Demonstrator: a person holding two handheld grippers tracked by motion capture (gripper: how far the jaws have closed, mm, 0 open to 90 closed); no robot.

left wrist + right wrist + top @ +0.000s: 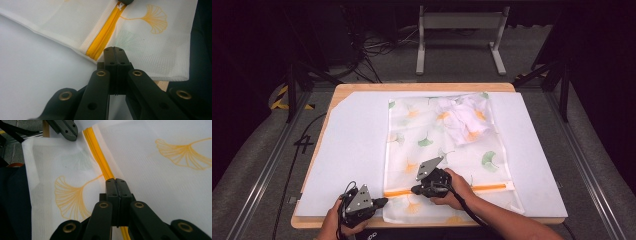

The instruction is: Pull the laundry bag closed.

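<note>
Jaws over white table sheet (352,150)

Right gripper (116,182): jaws closed together, tips on yellow zipper (96,147) of white mesh bag (155,182). Zipper runs from tips toward far bag edge. Left gripper (71,132) at far end beside zipper, on bag corner. Orange ginkgo-leaf prints (71,197) either side of zipper.

dark room, grey carpet floor (252,165) (cables (377,47) behind), white metal stand (460,22) beyond the wooden table (362,88).
</note>
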